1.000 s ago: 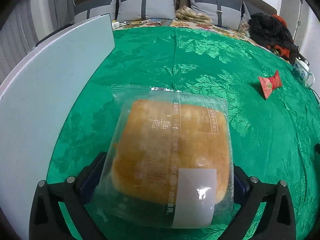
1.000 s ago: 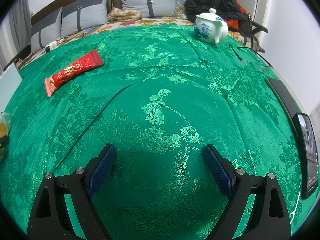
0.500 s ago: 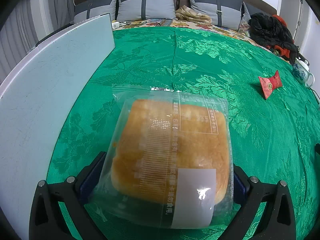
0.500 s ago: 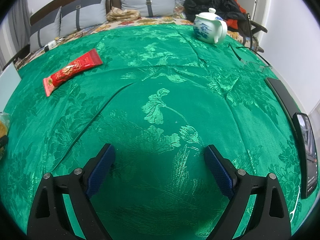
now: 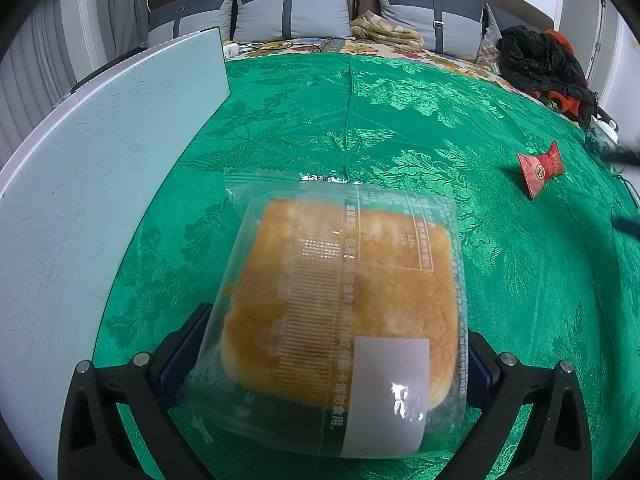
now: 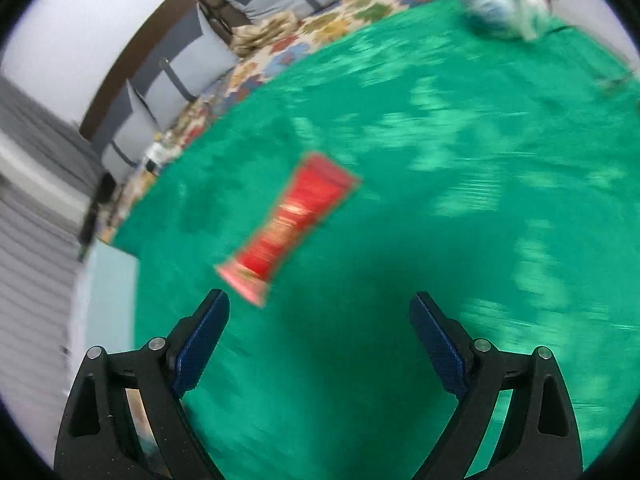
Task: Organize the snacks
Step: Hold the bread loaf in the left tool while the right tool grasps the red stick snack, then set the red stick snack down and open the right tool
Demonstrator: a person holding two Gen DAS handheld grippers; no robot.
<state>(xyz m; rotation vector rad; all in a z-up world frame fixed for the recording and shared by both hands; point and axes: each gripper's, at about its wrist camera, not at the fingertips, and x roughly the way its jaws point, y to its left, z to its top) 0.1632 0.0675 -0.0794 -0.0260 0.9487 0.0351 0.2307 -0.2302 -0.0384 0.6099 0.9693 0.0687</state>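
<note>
Home bedroom: headboard cushions [image 5: 294, 6], curtains [image 5: 36, 52]

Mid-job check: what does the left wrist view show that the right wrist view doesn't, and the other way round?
Left wrist only: the left hand-held gripper shut on the bagged bread, and dark clothes on the bed.

Right wrist only: the right hand-held gripper, open and empty.

Both: the green cloth, red snack packet, pale blue board, teapot and grey pillows; the right view is motion-blurred.

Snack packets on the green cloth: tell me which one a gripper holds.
The clear-wrapped bread bun, clamped in the left gripper. The red snack packet lies loose ahead of the open right gripper.
</note>
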